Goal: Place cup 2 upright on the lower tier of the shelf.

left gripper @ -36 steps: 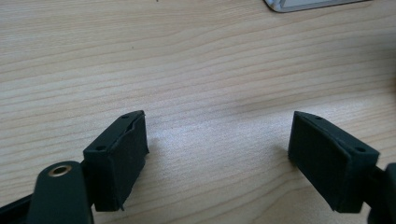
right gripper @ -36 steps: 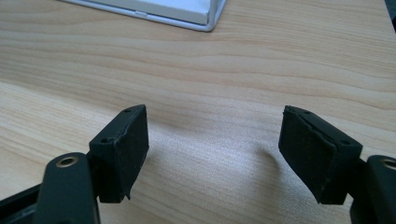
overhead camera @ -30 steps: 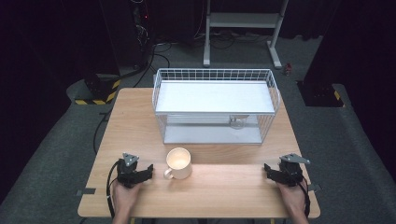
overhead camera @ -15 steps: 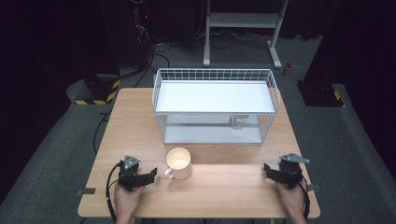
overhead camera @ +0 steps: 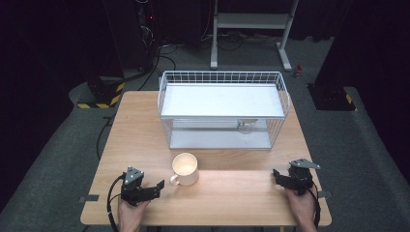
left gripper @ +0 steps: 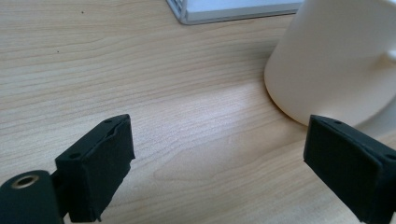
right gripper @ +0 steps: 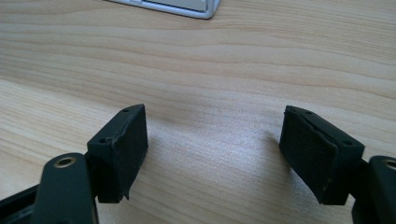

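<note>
Cream mug [overhead camera: 185, 168] stands upright on the wooden counter [overhead camera: 232, 193], near its front edge and just in front of the white wire basket [overhead camera: 222, 108], handle toward the person's left. Left tool [overhead camera: 153, 187] now lies just beside that handle, tips pointing at it; half a second back it sat a little farther off to the left, so the approach is under way. Its jaws have just been opening and stand wide, with nothing between them: in the left gripper view the mug [left gripper: 341, 56] rises just beyond the right-hand pad [left gripper: 348, 175], no contact yet.

Right tool [overhead camera: 281, 178] rests at the counter's far right, well apart from the mug, same spot as a second ago. Jaws wide, bare wood between the pads [right gripper: 121, 149].

Judgement: a reach for the mug, grasp not begun. Tool must close in on the handle or wall before it shuts.
</note>
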`<act>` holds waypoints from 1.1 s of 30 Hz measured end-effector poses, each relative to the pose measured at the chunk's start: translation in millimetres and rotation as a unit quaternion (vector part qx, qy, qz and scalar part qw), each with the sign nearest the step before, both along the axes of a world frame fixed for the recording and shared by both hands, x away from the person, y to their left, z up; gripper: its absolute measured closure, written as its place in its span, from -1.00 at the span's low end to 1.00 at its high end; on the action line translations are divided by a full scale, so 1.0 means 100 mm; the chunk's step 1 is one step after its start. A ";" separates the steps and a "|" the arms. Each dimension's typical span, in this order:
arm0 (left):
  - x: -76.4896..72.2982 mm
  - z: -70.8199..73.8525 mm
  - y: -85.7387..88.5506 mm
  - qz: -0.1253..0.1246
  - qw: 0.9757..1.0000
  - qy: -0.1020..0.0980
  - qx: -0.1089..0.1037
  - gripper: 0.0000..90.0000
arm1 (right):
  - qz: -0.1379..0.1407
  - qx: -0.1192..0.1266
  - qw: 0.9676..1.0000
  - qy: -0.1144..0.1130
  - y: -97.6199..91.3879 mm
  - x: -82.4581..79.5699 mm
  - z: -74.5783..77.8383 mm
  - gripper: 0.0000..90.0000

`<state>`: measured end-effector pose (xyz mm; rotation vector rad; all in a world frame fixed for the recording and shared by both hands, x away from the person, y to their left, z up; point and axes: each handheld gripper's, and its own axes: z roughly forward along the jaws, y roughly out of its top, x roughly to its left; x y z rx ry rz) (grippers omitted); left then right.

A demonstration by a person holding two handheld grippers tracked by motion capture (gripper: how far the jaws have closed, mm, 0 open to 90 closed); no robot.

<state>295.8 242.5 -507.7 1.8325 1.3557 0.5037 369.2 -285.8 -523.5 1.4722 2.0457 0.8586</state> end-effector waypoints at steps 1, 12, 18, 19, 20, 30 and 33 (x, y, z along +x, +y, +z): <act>-0.02 0.00 0.00 -0.001 1.000 0.000 -0.004 -0.82 | 0.000 0.000 1.000 0.001 0.00 0.00 0.00 -0.48; -0.21 0.09 -0.07 -0.020 1.000 -0.020 -0.006 -0.87 | -0.002 0.000 1.000 0.002 0.00 0.00 0.00 -0.48; -0.24 0.11 -0.21 -0.037 0.999 -0.022 0.007 -0.88 | -0.002 0.000 1.000 0.002 0.00 0.00 0.00 -0.48; -0.24 0.11 -0.23 -0.040 0.999 -0.022 0.010 -0.89 | -0.001 0.000 1.000 0.002 0.00 0.00 0.00 -0.48; -0.23 0.11 -0.25 -0.044 0.999 -0.021 0.012 -0.89 | -0.001 0.000 1.000 0.002 0.00 0.00 0.00 -0.48; -0.10 0.11 -0.50 -0.066 0.997 -0.023 0.036 -0.90 | -0.002 0.000 1.000 0.002 0.00 -0.01 0.00 -0.48; -0.05 0.10 -0.55 -0.073 0.996 -0.021 0.037 -0.92 | -0.002 0.000 1.000 0.002 0.00 -0.01 0.00 -0.48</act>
